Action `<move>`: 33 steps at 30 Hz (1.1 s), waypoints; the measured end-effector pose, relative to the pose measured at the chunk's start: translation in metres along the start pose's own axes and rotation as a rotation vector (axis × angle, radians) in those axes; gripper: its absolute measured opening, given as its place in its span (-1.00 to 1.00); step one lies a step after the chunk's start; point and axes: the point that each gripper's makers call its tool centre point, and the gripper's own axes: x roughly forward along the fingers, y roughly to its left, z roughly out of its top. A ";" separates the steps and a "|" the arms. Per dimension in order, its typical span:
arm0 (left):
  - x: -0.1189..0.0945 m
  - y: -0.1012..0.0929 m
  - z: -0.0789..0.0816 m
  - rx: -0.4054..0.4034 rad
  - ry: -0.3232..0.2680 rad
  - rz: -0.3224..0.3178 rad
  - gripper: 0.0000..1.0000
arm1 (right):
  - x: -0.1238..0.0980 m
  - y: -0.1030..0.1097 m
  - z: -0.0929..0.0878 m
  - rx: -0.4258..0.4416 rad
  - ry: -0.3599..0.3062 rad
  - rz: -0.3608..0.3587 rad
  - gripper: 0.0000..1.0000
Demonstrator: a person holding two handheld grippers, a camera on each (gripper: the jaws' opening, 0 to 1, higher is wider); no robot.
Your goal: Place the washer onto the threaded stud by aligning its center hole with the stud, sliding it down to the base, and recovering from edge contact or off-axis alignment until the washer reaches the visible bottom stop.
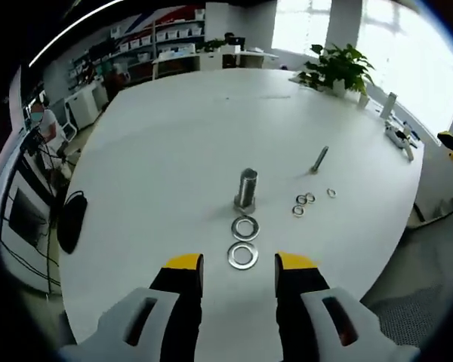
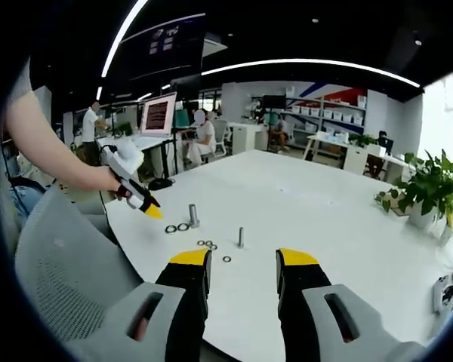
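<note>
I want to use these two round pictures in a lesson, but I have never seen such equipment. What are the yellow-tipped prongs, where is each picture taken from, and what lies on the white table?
A person holds a two-jaw gripper in each hand, and each carries a fisheye camera looking along its jaws. The left gripper rises from the bottom of the left gripper view, jaws apart and holding nothing. Just beyond it on the white table lie two large washers, then an upright threaded stud. Further right lie three small washers and a thinner bolt lying flat. The right gripper, also open and empty, is farther back. Its view shows the same parts from another side, with the person's arm holding the left gripper above them.
</note>
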 end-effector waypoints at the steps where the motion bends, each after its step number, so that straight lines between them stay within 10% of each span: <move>1: 0.003 0.000 -0.002 0.008 0.013 0.000 -0.28 | 0.000 0.000 0.001 -0.001 -0.002 0.000 -0.27; 19: 0.040 -0.001 -0.023 0.105 0.212 -0.035 -0.34 | -0.001 -0.004 0.001 0.029 -0.012 -0.014 -0.27; 27: 0.045 -0.004 -0.019 0.137 0.214 -0.051 -0.32 | 0.000 -0.002 0.000 0.017 -0.003 -0.008 -0.27; 33: 0.045 -0.005 -0.022 0.278 0.294 -0.072 -0.35 | -0.001 -0.003 -0.001 0.018 0.002 -0.014 -0.27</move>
